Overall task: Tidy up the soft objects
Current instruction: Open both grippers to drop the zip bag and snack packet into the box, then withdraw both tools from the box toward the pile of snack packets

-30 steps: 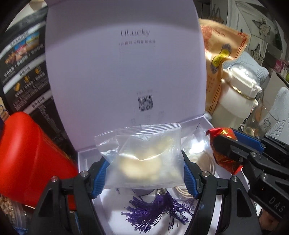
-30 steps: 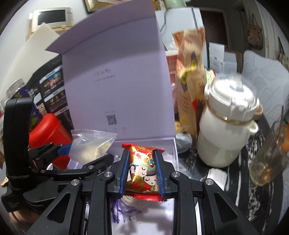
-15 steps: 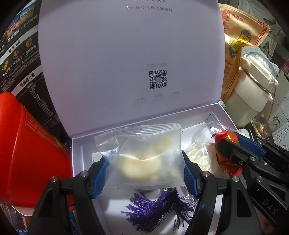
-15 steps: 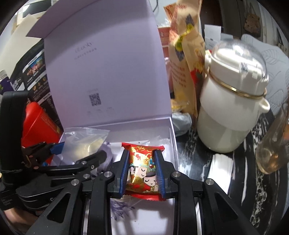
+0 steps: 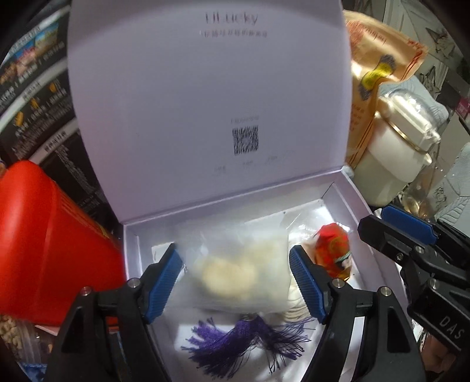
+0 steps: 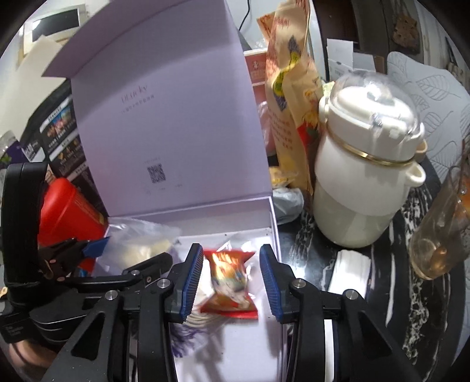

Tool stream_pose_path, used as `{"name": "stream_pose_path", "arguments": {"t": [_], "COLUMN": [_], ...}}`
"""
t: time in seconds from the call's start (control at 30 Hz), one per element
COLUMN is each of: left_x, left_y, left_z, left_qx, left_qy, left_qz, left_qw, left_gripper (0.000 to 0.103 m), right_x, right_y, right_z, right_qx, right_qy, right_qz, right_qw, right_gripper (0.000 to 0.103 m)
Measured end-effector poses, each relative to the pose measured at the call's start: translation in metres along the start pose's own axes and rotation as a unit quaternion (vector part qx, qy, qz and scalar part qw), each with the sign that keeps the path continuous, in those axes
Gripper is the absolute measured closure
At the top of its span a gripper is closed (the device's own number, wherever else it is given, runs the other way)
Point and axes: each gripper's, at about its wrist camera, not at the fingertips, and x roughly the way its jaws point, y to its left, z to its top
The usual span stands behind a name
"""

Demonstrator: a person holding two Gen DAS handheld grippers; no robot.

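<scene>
Red snack packet (image 6: pixel 230 282) and clear bag (image 5: pixel 239 271) lie freed between just-opened fingers.

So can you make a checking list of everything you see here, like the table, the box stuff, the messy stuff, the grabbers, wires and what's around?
Surface: dark marbled tabletop, crowded.
Job's things: open lilac box, lid upright; clear bag and red snack packet inside it, over a purple tassel.
Clutter: red container, white lidded jar, orange pouch, glass cup, dark printed packs.
Grippers: left gripper open, jaws just widened, bag between them, pads clear; right gripper open, jaws just widened, packet loose between them.
Cables: one dark cable behind the lid.
Surroundings: leaf-patterned cushion, wall panel.
</scene>
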Motion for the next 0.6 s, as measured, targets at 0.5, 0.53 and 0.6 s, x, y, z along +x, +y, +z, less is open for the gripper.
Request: {"name": "stream_pose_path", "arguments": {"t": [0.5, 0.53, 0.6], "left_x": [-0.059, -0.063, -0.076], "left_y": [-0.005, -0.004, 0.001], "left_z": [-0.013, -0.013, -0.014], "left_qx": [-0.001, -0.002, -0.006], "left_qy": [-0.064, -0.066, -0.074], "left_qz": [0.001, 0.001, -0.006], "left_qw": [0.998, 0.9978, 0.9972], "left_gripper": [0.016, 0.016, 0.016], "right_x": [-0.048, -0.051, -0.06], "right_y": [0.005, 0.006, 0.009], "right_z": [0.006, 0.007, 0.008], "right_qx": [-0.002, -0.004, -0.008], "right_qy": [-0.047, -0.049, -0.057], "right_qz": [-0.019, -0.021, -0.026], "right_qw": [0.999, 0.999, 0.998], "right_gripper": [0.057, 0.057, 0.057]}}
